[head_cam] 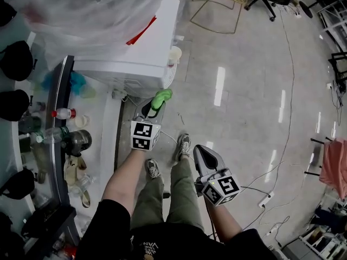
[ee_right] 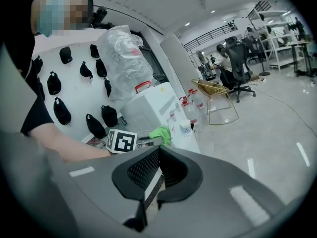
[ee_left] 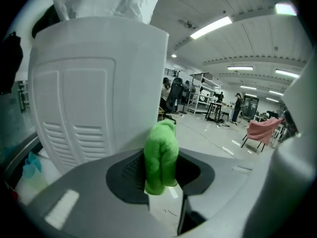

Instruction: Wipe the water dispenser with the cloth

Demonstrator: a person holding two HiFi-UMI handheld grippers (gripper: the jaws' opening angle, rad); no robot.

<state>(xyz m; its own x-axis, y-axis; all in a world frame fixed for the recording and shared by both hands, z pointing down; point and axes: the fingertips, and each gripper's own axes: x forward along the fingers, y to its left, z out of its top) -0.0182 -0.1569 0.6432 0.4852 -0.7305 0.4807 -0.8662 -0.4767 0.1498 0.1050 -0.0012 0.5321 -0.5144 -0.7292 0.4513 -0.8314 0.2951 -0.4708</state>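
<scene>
I'm looking into a large open workspace, probably a lab or workshop hall: a glossy pale floor (head_cam: 244, 107) under long strip lights (ee_left: 210, 28) on a high ceiling. Office chairs (ee_right: 239, 53) and metal racks (ee_left: 202, 88) stand farther back. Black caps (ee_right: 62, 110) hang on a white wall (ee_right: 74, 90).

The water dispenser (head_cam: 135, 47) stands on the floor (head_cam: 244, 91) in front of the person. A big bag (head_cam: 92, 10) sits on top of it. The cloth (head_cam: 161, 97) is in the left gripper (head_cam: 155, 106), just beside the dispenser. The right gripper (head_cam: 205, 155) is farther back, to the right. Bottles (head_cam: 64, 113) lie on the surface (head_cam: 97, 129) at the left.
</scene>
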